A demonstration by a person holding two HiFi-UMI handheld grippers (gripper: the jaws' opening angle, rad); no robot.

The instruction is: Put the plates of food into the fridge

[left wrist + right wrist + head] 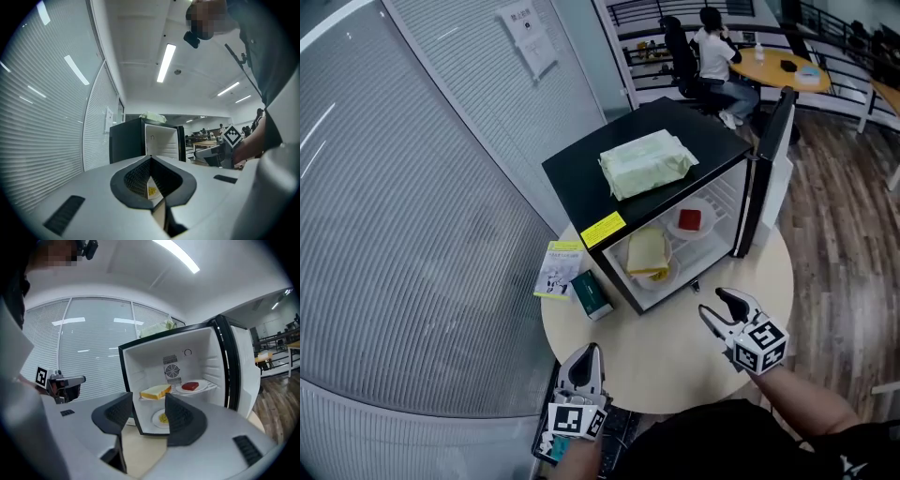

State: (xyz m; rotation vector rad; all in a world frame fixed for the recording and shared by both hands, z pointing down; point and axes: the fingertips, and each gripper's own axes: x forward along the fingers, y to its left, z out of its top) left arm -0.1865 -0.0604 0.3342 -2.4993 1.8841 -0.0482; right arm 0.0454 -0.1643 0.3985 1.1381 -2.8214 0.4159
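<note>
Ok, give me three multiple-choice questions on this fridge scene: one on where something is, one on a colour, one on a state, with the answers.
1. Where does the pale green packet lie?
A) inside the fridge
B) on top of the mini fridge
C) on the floor

2. What colour is the food on the plate at the shelf's right end?
A) red
B) blue
C) black

3. How does the right claw stand?
A) shut on a plate
B) shut with nothing in it
C) open with nothing in it

Answers:
1 B, since the head view shows the packet lying on the fridge's black top.
2 A, since the right gripper view shows a red piece on that white plate.
3 C, since its jaws stand apart and only the fridge farther off shows between them.
</note>
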